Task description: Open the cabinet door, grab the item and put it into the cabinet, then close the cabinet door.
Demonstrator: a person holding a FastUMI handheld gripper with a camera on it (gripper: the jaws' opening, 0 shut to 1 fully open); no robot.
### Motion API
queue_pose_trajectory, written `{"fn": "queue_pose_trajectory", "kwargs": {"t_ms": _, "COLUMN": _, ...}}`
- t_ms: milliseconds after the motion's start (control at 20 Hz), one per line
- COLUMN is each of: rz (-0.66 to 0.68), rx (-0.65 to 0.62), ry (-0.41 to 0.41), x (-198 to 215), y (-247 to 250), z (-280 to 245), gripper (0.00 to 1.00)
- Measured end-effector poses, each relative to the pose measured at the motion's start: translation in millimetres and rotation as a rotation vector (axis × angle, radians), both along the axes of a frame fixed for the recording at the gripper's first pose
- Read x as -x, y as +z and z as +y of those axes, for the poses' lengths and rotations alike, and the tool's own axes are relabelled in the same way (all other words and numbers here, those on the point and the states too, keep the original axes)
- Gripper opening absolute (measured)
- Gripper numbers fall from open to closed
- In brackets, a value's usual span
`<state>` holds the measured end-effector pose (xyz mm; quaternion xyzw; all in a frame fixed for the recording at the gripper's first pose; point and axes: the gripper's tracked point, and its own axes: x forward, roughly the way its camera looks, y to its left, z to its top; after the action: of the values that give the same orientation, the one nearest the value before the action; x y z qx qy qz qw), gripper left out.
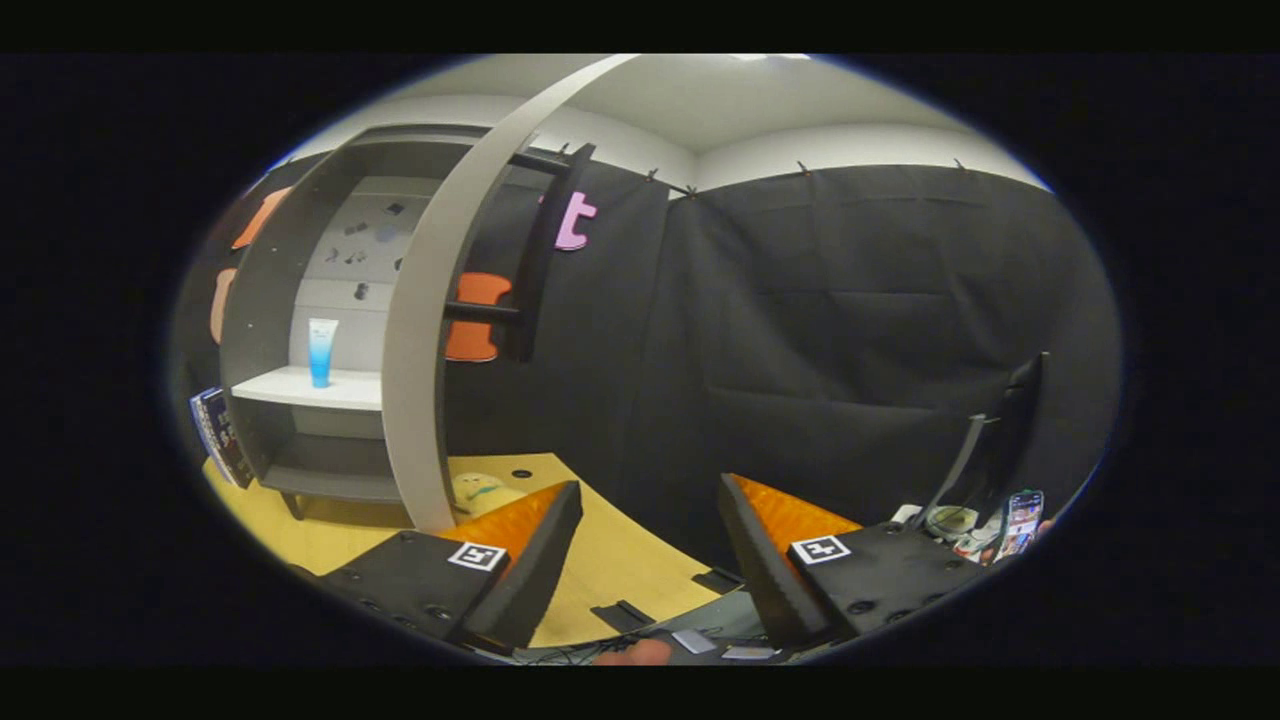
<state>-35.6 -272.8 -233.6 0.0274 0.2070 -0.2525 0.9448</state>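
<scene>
A grey cabinet (262, 300) stands on the yellow table (610, 560), off to the left beyond my fingers. Its door (425, 330) is swung wide open, edge-on toward me, with a black bar handle (535, 260) on its outer face. A white and blue tube (321, 351) stands upright on the cabinet's white middle shelf (300, 388). My gripper (650, 560) is open with nothing between its fingers, well back from the cabinet and to the right of the door.
A pale plush toy (482, 492) lies on the table just behind the door's foot. A book or box (218, 432) leans at the cabinet's left side. At the far right stand a dark stand (1000, 430), a phone (1022, 520) and cables. Small flat items (690, 640) lie near the table's front edge.
</scene>
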Motion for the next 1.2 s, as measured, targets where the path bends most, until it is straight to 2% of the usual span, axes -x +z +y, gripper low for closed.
{"fn": "queue_pose_trajectory", "kwargs": {"t_ms": 350, "rz": -0.023, "rx": -0.029, "ry": 0.120, "x": -2, "y": 12, "z": 58, "gripper": 0.70}}
{"fn": "queue_pose_trajectory", "kwargs": {"t_ms": 700, "rz": -0.058, "rx": -0.090, "ry": 0.267, "x": -25, "y": 22, "z": 150, "gripper": 0.72}}
{"fn": "queue_pose_trajectory", "kwargs": {"t_ms": 1000, "rz": -0.087, "rx": -0.169, "ry": 0.371, "x": -49, "y": 26, "z": 232, "gripper": 0.82}}
{"fn": "queue_pose_trajectory", "kwargs": {"t_ms": 1200, "rz": -0.102, "rx": -0.234, "ry": 0.487, "x": -70, "y": 27, "z": 299, "gripper": 0.86}}
